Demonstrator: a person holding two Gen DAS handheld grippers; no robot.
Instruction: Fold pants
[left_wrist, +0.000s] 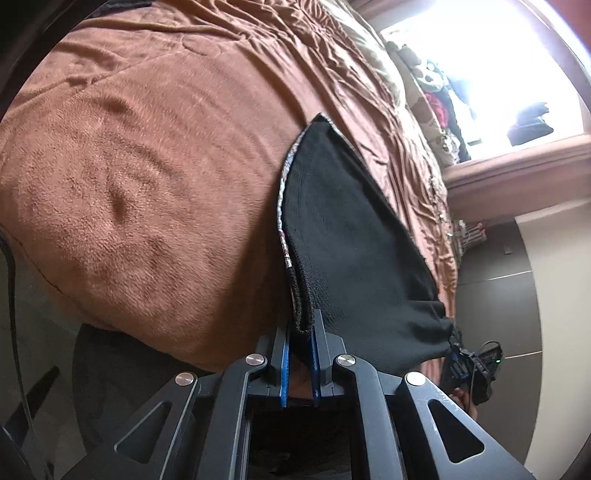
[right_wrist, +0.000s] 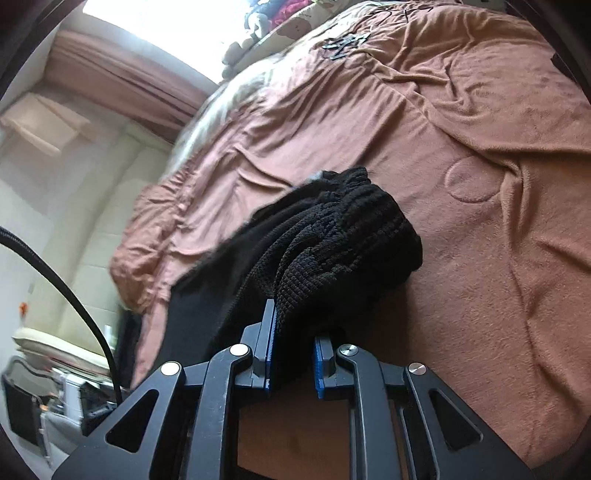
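Both hand-held grippers, ours, left (left_wrist: 300, 345) and right (right_wrist: 293, 345), clamp the black pants (left_wrist: 343, 236), stretched lengthwise away over the bed (left_wrist: 147, 166).

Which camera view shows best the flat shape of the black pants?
The left wrist view: the black pants are spread over the brown blanket, edges visible. The right wrist view shows only bunched knit fabric.

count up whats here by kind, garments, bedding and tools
black knit pants: 1
brown fleece blanket: 1
black two-finger tools, the left tool and the right tool, both holding the pants: 2
total: 4
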